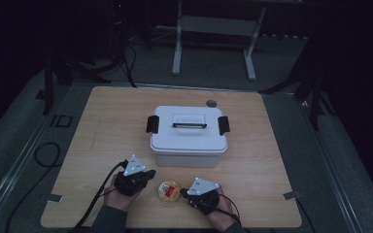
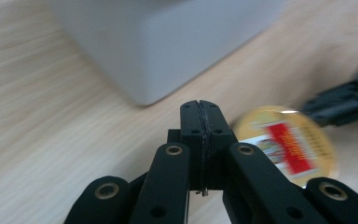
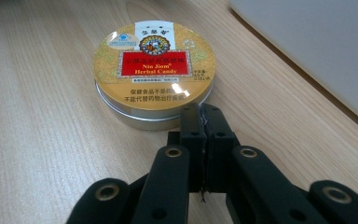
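I see the wooden table point(image 1: 102, 121) as the largest thing, a pale board with dark floor around all its edges. Most of its surface is bare: the left side, the right side and the far strip have open room for moving.

Near the middle, a little toward the far edge, stands the white box point(image 1: 188, 137) with its lid on, a handle on top and a black latch at each short end. Between the box and the near edge the room is narrower, and there both of my hands work.

My left gripper point(image 1: 148, 175) is near the near edge, left of the middle. The hand holds it low and it points to the right, toward the tin. In the left gripper view its jaws are pressed together with nothing between them, and the box corner point(image 2: 144, 51) is just ahead.

My right gripper point(image 1: 183, 192) is at the near edge, right of the middle, and points left. Its jaws are also clenched on nothing, and their tips are just beside the tin's rim; I cannot tell if they touch it.

The round gold candy tin point(image 3: 154, 74) lies flat with the lid up, between the two grippers, in front of the box and apart from it.
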Demonstrator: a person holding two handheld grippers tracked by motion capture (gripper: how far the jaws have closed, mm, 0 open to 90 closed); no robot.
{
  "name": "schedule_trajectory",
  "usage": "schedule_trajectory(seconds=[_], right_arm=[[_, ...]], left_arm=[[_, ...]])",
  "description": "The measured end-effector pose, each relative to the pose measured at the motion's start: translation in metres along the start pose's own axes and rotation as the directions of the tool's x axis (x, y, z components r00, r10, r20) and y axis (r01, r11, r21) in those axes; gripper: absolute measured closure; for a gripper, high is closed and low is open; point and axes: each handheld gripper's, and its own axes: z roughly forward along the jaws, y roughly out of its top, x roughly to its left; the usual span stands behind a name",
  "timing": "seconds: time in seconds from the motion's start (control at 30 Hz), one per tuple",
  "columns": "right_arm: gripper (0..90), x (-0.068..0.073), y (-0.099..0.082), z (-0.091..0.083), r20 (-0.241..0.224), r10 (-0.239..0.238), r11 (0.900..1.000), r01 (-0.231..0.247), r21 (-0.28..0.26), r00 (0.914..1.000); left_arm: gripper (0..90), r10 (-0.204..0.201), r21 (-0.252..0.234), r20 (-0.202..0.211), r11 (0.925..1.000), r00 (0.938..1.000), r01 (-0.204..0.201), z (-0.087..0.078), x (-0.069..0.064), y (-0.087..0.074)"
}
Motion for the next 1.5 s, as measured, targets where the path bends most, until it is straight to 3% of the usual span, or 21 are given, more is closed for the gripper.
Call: schedule_trajectory(seconds=[0.07, 0.33, 0.47, 0.57, 0.63, 0.73, 1.0, 1.3, 1.4, 1.5], right_arm=[[87.2, -0.003, -0.001, -0.003, 0.003, 0.007, 1.0000, -0.007, -0.004, 1.0000], [71.6, -0.020, -0.011, -0.020, 0.053, 0.047, 0.9988, -0.047, -0.013, 0.9975], [63.9, -0.029, -0.016, -0.027, 0.077, 0.075, 0.9972, -0.074, -0.014, 0.9942], [60.8, -0.035, -0.019, -0.031, 0.088, 0.093, 0.9956, -0.091, -0.024, 0.9917], [60.2, -0.038, -0.021, -0.033, 0.097, 0.105, 0.9943, -0.104, -0.023, 0.9897], [59.3, -0.042, -0.024, -0.036, 0.104, 0.117, 0.9930, -0.114, -0.029, 0.9877], [58.0, -0.044, -0.026, -0.037, 0.106, 0.123, 0.9924, -0.121, -0.022, 0.9867], [57.7, -0.044, -0.025, -0.035, 0.097, 0.111, 0.9939, -0.110, -0.016, 0.9892], [57.7, -0.045, -0.025, -0.036, 0.097, 0.113, 0.9935, -0.112, -0.022, 0.9888], [57.7, -0.046, -0.026, -0.037, 0.098, 0.117, 0.9931, -0.115, -0.025, 0.9883]], left_arm=[[89.6, 0.005, 0.002, 0.051, 1.0000, 0.9987, -0.005, 0.007, -0.007, 0.003], [89.9, 0.033, -0.003, 0.126, 0.9995, 0.9914, -0.032, 0.018, -0.023, 0.009], [89.9, 0.032, -0.014, 0.176, 0.9994, 0.9839, -0.031, 0.024, -0.031, 0.011], [89.9, 0.062, 0.005, 0.184, 0.9979, 0.9810, -0.064, 0.031, -0.039, 0.013], [90.0, 0.074, -0.001, 0.209, 0.9972, 0.9750, -0.075, 0.035, -0.044, 0.014], [90.0, 0.105, 0.021, 0.213, 0.9935, 0.9713, -0.112, 0.039, -0.052, 0.015], [90.0, 0.109, 0.049, 0.253, 0.9909, 0.9614, -0.125, 0.047, -0.057, 0.013], [90.0, 0.132, 0.082, 0.224, 0.9847, 0.9655, -0.154, 0.048, -0.053, 0.010], [89.9, 0.145, 0.093, 0.196, 0.9818, 0.9699, -0.165, 0.043, -0.050, 0.009], [90.0, 0.125, 0.099, 0.180, 0.9845, 0.9757, -0.145, 0.038, -0.042, 0.006]])
